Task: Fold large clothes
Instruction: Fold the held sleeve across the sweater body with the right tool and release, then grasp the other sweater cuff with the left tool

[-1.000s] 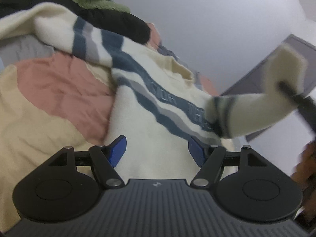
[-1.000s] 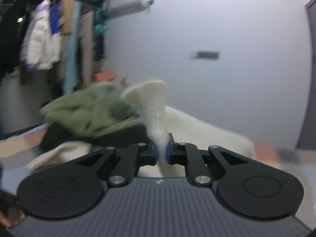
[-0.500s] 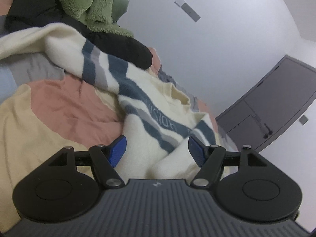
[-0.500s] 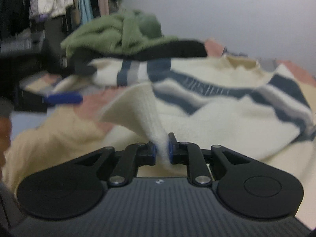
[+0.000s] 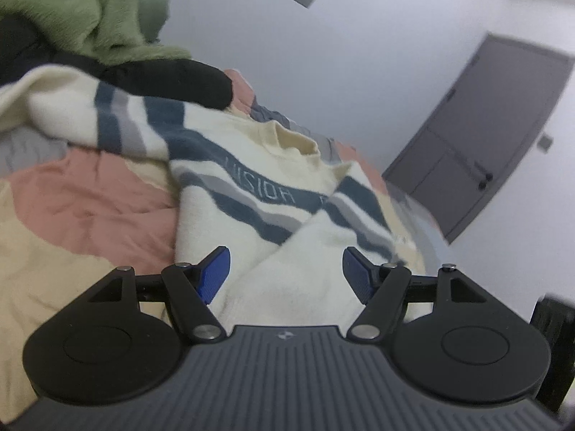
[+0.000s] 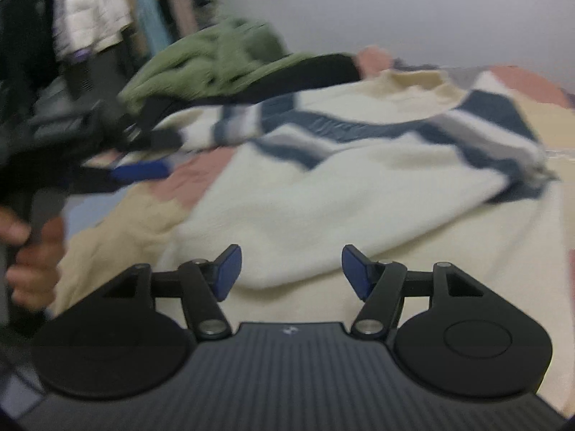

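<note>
Right gripper (image 6: 289,269) jaws opening, pads off the cream sleeve it pinched a second ago; sleeve now lies across the sweater (image 6: 323,194) just ahead. Left gripper (image 5: 284,273) wide, holding nothing, sweater beneath. Blue stripe ahead reads "VISION", inverted. Green fleece (image 5: 72,14) beyond, on the bed (image 5: 90,194).

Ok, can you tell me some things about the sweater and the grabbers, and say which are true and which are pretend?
1. The sweater has blue and grey stripes. True.
2. The right gripper pinches the sweater. False: its jaws are opening, and the pads do not press the cloth.
3. A green garment lies beyond the sweater. True.
4. The left gripper is shut. False: its jaws stand apart.
5. The sweater hangs on a rack. False: it lies on the bedcover.
</note>
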The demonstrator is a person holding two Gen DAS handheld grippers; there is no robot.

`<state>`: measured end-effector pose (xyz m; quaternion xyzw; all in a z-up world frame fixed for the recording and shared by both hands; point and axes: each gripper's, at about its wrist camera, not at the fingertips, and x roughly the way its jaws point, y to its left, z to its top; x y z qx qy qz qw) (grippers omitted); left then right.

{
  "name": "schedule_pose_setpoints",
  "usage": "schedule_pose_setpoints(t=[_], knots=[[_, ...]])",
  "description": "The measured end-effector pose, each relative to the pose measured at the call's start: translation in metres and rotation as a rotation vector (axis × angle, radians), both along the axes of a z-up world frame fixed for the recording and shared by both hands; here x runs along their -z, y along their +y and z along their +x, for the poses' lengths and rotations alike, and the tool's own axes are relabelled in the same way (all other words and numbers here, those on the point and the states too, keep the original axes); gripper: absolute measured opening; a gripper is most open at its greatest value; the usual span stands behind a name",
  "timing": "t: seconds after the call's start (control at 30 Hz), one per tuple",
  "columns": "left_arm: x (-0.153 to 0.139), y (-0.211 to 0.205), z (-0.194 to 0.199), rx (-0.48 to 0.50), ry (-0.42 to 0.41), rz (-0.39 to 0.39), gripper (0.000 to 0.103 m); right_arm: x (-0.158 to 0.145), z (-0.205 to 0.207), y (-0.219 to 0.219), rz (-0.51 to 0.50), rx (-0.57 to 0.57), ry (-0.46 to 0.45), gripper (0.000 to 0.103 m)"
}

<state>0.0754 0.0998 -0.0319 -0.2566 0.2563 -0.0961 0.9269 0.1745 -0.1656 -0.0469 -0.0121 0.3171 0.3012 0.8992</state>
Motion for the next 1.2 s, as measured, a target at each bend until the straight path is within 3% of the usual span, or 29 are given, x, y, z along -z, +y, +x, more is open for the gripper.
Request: schedule_pose_setpoints(t=[0.13,0.23,0.33,0.47,0.6,0.8,1.03,1.2], knots=[[0.008,-0.016,0.01,0.036,0.031,0.052,0.073,0.0,0.017,-0.003,0.027,0.089,-0.02,0.064],[0.016,-0.026,0.019,0.042,0.063,0.091,0.073,-0.002,0.03,0.003,-0.054,0.166,-0.069,0.063],[0.024,-0.035,0.028,0.056,0.091,0.139,0.073,-0.002,0.045,-0.001,-0.016,0.184,-0.077,0.063],[0.03,-0.051,0.038,0.073,0.112,0.249,0.073,0.012,0.065,-0.008,0.032,0.2,-0.004,0.056],[0.036,-0.063,0.045,0.093,0.135,0.307,0.073,0.027,0.078,-0.023,0.062,0.245,0.058,0.056],[0.05,-0.078,0.057,0.105,0.197,0.393,0.073,0.051,0.083,-0.024,0.018,0.276,0.132,0.054],[0.05,-0.074,0.059,0.094,0.18,0.374,0.073,0.052,0.081,-0.024,0.011,0.281,0.127,0.054],[0.03,-0.044,0.051,-0.022,0.123,0.293,0.074,0.051,0.08,-0.025,0.022,0.3,0.132,0.054]])
